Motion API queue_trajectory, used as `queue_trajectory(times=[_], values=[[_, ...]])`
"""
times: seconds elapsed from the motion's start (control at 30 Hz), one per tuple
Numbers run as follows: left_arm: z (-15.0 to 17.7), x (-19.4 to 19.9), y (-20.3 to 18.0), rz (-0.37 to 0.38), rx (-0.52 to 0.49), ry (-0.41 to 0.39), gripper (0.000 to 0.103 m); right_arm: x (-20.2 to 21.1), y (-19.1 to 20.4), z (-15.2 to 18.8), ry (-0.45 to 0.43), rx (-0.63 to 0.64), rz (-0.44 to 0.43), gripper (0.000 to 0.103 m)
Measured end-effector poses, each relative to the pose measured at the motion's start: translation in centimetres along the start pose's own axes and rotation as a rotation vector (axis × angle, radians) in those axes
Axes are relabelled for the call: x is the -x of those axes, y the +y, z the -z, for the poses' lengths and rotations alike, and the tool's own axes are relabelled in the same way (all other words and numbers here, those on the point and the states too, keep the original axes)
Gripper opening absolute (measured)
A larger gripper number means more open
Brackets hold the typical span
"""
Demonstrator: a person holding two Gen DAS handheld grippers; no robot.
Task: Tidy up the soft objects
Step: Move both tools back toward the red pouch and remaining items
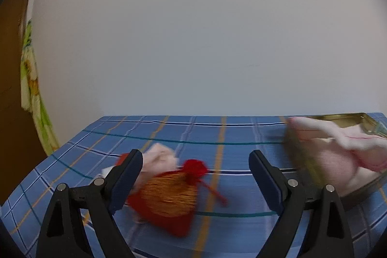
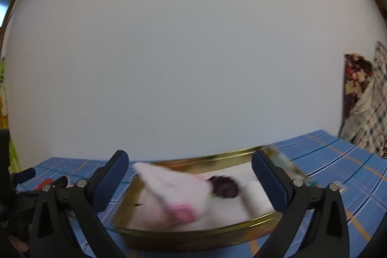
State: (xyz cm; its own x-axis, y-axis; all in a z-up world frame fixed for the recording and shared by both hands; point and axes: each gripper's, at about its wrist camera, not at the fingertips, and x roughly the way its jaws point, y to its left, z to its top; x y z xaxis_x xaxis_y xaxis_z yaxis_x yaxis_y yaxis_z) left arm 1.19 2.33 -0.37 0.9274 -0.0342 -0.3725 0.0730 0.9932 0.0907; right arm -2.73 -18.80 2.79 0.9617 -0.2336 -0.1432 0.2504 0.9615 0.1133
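A red and orange knitted soft toy (image 1: pixel 169 197) with a red pompom lies on the blue checked tablecloth (image 1: pixel 217 132), with a pale pink soft item (image 1: pixel 158 157) behind it. My left gripper (image 1: pixel 196 178) is open, its jaws standing either side of the toy and above it. A gold metal tray (image 2: pixel 193 232) holds a pink and white soft toy (image 2: pixel 176 190) and a dark purple soft ball (image 2: pixel 225 186). The tray's rim (image 1: pixel 338 116) and the pink toy (image 1: pixel 338 156) also show at the right of the left wrist view. My right gripper (image 2: pixel 191 180) is open over the tray.
A white wall stands right behind the table. A green and yellow cloth (image 1: pixel 31 88) hangs at the far left. Patterned fabric (image 2: pixel 362 98) is piled at the far right edge of the table. The left gripper's body (image 2: pixel 14 185) shows at the left of the right wrist view.
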Motion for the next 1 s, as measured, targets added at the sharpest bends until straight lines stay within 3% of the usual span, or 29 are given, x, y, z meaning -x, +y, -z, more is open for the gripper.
queue_trajectory(times=[0.23, 0.37, 0.57, 0.67, 0.7, 1.0], values=[[-0.1, -2.0, 6.2, -0.059, 0.068, 0.044, 0.091, -1.4, 6.2, 1.2, 0.066, 0.056, -0.106, 0.103], [-0.4, -2.6, 9.1, -0.107, 0.086, 0.050, 0.091, -2.6, 9.6, 2.1, 0.148, 0.086, -0.186, 0.103], [-0.7, -3.5, 14.4, -0.151, 0.208, 0.076, 0.091, -4.8, 14.1, 3.5, 0.294, 0.150, -0.287, 0.103], [-0.7, -3.9, 15.9, -0.184, 0.222, 0.077, 0.091, -6.0, 15.9, 4.1, 0.367, 0.155, -0.334, 0.103], [-0.7, -4.0, 16.2, -0.191, 0.221, 0.078, 0.091, -6.3, 16.5, 4.3, 0.383, 0.144, -0.391, 0.103], [-0.3, -5.4, 18.4, -0.187, 0.274, 0.136, 0.091, -11.4, 21.4, 7.1, 0.635, 0.058, -0.462, 0.102]])
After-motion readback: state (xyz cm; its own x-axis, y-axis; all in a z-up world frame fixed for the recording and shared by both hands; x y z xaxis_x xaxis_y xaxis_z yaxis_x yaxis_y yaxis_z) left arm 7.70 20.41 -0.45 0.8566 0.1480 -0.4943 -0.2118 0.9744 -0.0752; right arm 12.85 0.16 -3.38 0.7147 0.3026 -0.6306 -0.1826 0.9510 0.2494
